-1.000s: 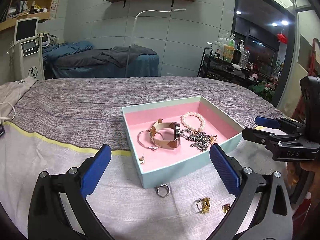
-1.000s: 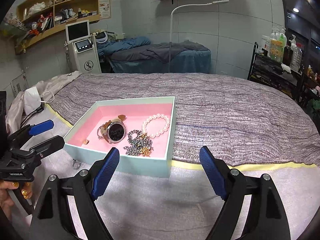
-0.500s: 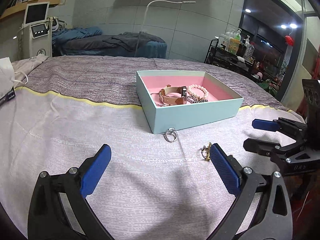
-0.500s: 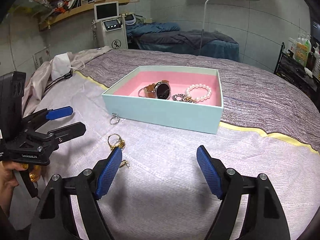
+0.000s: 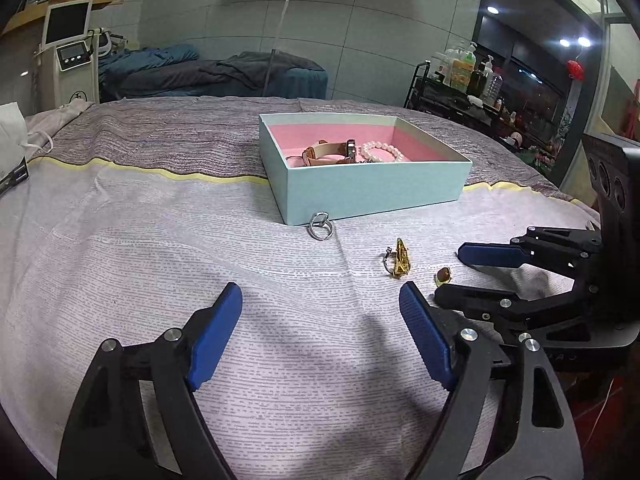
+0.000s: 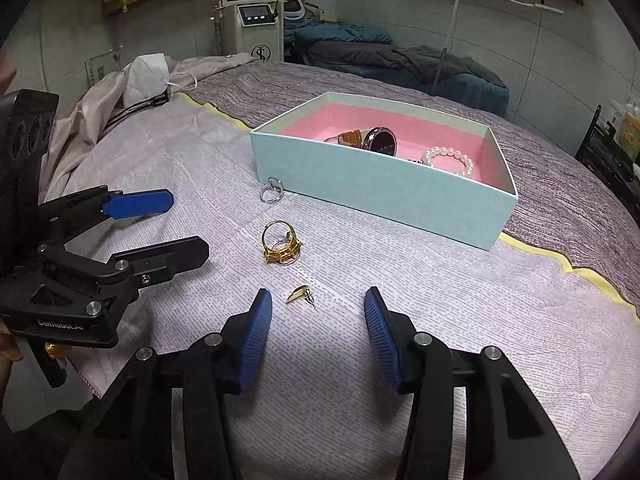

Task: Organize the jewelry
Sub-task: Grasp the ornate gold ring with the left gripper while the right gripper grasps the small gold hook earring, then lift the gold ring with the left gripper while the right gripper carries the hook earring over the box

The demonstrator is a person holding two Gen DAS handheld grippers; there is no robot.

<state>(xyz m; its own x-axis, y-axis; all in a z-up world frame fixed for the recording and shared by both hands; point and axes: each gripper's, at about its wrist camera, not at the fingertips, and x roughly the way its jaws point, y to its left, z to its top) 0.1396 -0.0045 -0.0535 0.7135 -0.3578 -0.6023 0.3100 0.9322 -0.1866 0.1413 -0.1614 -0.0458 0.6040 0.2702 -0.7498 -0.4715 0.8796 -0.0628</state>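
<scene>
We hold our right gripper [image 6: 318,322] low over the pale cloth [image 6: 400,280], its blue pads spread wide with nothing between them; a small gold earring [image 6: 299,294] lies on the cloth just ahead of the gap. Our left gripper [image 5: 320,320] is likewise wide open and holds nothing, hovering above bare cloth. In the right view it reaches in from the left side, tips pointing toward the loose pieces. Just past the earring lies a gold ring [image 6: 280,244], with a thin silver piece tucked against it. Farther on, a silver ring [image 6: 272,191] rests touching the near wall of the light blue box [image 6: 380,196]. Inside the box, on its pink lining, we see a watch [image 6: 376,142] with a tan strap and a pearl bracelet [image 6: 450,160] beside it. Beyond the box the striped bedspread [image 6: 560,184] runs back to a floor lamp [image 5: 280,40].
</scene>
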